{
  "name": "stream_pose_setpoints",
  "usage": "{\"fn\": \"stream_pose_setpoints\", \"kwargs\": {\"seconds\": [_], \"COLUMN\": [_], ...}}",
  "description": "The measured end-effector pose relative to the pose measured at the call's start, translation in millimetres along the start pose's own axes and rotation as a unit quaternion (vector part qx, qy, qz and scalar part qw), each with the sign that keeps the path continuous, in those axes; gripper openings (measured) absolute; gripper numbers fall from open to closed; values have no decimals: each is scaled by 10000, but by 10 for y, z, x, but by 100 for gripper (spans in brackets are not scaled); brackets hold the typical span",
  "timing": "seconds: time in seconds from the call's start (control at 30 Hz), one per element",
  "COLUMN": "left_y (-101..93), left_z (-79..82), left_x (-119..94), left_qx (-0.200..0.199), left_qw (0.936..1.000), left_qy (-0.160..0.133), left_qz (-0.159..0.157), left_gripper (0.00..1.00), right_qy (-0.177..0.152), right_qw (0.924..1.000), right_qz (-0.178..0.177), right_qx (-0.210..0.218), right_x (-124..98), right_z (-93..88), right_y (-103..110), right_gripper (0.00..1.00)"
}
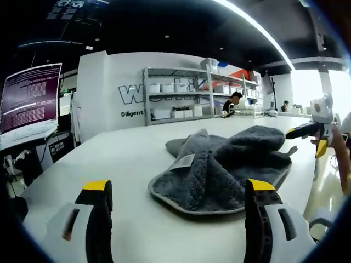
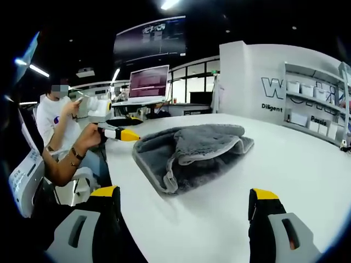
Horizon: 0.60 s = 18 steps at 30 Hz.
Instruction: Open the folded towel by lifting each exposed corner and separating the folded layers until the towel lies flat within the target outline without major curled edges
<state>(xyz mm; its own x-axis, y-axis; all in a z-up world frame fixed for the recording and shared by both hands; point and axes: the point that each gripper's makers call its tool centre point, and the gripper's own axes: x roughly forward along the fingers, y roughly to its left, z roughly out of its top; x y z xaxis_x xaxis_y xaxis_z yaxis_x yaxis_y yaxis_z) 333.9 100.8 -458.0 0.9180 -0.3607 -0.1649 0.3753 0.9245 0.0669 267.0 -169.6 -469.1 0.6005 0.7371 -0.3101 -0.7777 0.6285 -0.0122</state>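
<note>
The grey towel [image 1: 227,167] lies bunched and folded on the white table [image 1: 109,159], soft and fluffy with a pale edge. It sits ahead of the left gripper [image 1: 178,205], not touching. It is also ahead of the right gripper [image 2: 184,213]. Both grippers are wide apart and hold nothing

The towel's [image 1: 225,170] folds hide its inner layers; the monitor [image 1: 30,98] text is unreadably small.
</note>
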Motion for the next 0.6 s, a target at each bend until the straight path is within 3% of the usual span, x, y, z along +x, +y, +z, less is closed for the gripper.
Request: {"fn": "stream_pose_setpoints", "kwargs": {"seconds": [0.17, 0.5, 0.6], "left_y": [57, 417, 508], "left_z": [40, 102, 34], "left_x": [59, 213, 301], "left_qx": [111, 229, 432], "left_qw": [9999, 9990, 9974], "left_qy": [30, 53, 277], "left_qz": [4, 380, 515], "left_gripper": [99, 82, 78], "right_qy": [-10, 2, 26], "right_qw": [10000, 10000, 10000], "right_qz": [-1, -44, -45], "right_qx": [-4, 36, 42], "right_x": [-6, -34, -31], "right_z": [6, -38, -55], "right_y": [0, -41, -47], "right_gripper": [99, 99, 99]}}
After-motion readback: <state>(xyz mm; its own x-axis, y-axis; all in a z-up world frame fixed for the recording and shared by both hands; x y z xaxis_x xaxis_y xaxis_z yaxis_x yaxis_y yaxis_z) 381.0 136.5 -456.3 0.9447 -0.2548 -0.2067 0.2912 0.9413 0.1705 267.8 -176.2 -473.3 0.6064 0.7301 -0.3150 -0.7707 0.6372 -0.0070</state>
